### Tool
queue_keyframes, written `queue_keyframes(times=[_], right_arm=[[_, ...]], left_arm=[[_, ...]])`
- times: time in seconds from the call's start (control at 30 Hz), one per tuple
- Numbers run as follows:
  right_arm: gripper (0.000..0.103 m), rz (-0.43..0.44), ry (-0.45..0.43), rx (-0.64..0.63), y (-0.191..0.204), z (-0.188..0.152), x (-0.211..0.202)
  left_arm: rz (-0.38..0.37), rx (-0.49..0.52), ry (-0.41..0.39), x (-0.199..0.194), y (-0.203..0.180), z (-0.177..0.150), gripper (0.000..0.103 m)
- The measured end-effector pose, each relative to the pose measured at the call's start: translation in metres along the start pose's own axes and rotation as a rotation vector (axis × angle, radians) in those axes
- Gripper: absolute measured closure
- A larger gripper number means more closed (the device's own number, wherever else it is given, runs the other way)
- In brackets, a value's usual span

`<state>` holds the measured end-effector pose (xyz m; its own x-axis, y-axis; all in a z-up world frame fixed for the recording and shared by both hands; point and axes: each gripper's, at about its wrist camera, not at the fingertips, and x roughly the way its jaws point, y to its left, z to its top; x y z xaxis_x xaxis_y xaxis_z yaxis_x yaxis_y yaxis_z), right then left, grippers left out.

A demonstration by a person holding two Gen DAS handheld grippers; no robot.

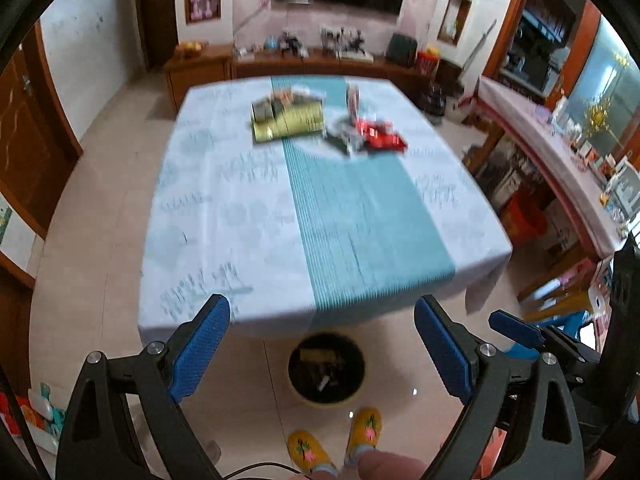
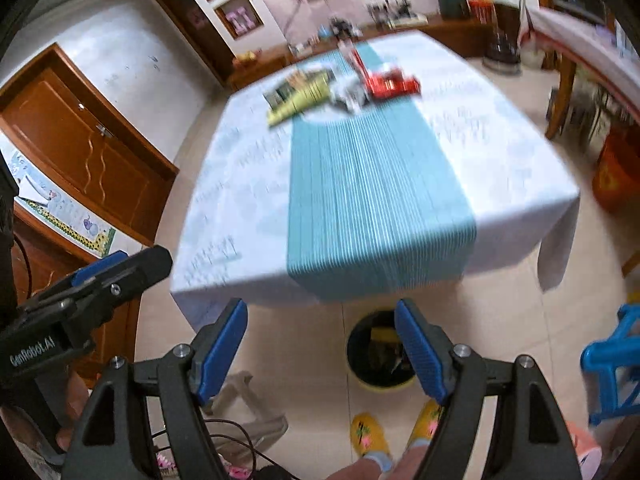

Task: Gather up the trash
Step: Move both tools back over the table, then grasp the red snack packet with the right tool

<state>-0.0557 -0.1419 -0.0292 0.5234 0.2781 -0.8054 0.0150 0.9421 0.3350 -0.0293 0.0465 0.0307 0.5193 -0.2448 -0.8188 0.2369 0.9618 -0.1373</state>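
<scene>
Trash lies at the far end of the table (image 1: pixel 224 216): a yellow-green packet (image 1: pixel 288 120) (image 2: pixel 298 98), a crumpled silver wrapper (image 1: pixel 340 136) (image 2: pixel 350 96) and a red wrapper (image 1: pixel 384 136) (image 2: pixel 390 82). A dark bin (image 1: pixel 326 368) (image 2: pixel 376 354) with scraps inside stands on the floor under the near table edge. My left gripper (image 1: pixel 322 344) is open and empty, high above the bin. My right gripper (image 2: pixel 320 344) is open and empty too, beside the left one. Both views are blurred.
The table (image 2: pixel 500 168) has a white cloth with a teal runner (image 1: pixel 352 216). A person's yellow slippers (image 1: pixel 340 440) stand by the bin. A blue plastic stool (image 2: pixel 612 364) is at the right, an orange bucket (image 1: pixel 524 216) under a side counter, wooden cabinets along the walls.
</scene>
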Motion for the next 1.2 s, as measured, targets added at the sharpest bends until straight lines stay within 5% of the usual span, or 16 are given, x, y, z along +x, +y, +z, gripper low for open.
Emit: queue_keyframes(times=[0.33, 0.63, 0.83, 1.2], right_arm=[[0.026, -0.038, -0.141, -0.069, 0.019, 0.050, -0.037], [0.026, -0.070, -0.171, -0.146, 0.002, 0.106, -0.022], [0.026, -0.054, -0.131, -0.209, -0.036, 0.166, 0.026], [0.026, -0.001, 0.063, -0.448, -0.093, 0.273, 0.134]], left_arm=[[0.017, -0.015, -0.063, -0.022, 0.002, 0.038, 0.011], [0.073, -0.005, -0.105, 0.000, -0.011, 0.077, 0.011], [0.134, -0.036, -0.084, 0.052, -0.030, 0.123, 0.011], [0.176, -0.224, 0.113, 0.186, -0.047, 0.196, 0.011]])
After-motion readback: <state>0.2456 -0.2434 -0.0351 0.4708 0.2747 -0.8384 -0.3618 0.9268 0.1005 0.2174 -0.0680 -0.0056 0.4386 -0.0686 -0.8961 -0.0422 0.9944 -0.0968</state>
